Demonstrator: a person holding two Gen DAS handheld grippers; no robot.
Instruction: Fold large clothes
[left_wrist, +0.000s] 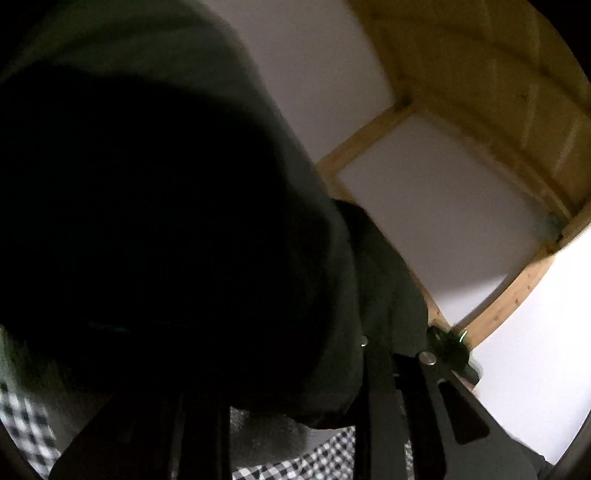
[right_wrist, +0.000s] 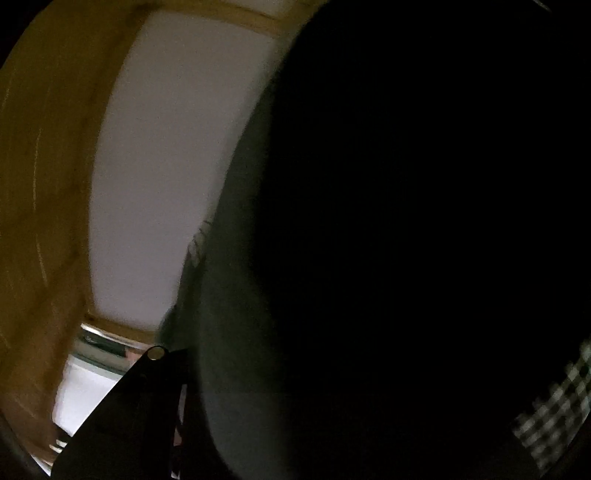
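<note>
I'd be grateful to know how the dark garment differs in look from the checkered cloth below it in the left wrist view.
The dark garment is plain, near black with a green tinge; the checkered cloth is patterned in black and white squares. The garment hangs raised close before the camera, filling most of the view; the cloth shows only as slivers along the bottom edge. Both are fabric, and both are blurred.

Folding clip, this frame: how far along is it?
Done: no finished fold shows. In hand: the dark garment is lifted, draping over both cameras, with wood-beamed ceiling behind it; the checkered cloth lies below. Whether either tongs grips it is hidden. Left: apparently all the folding.
</note>
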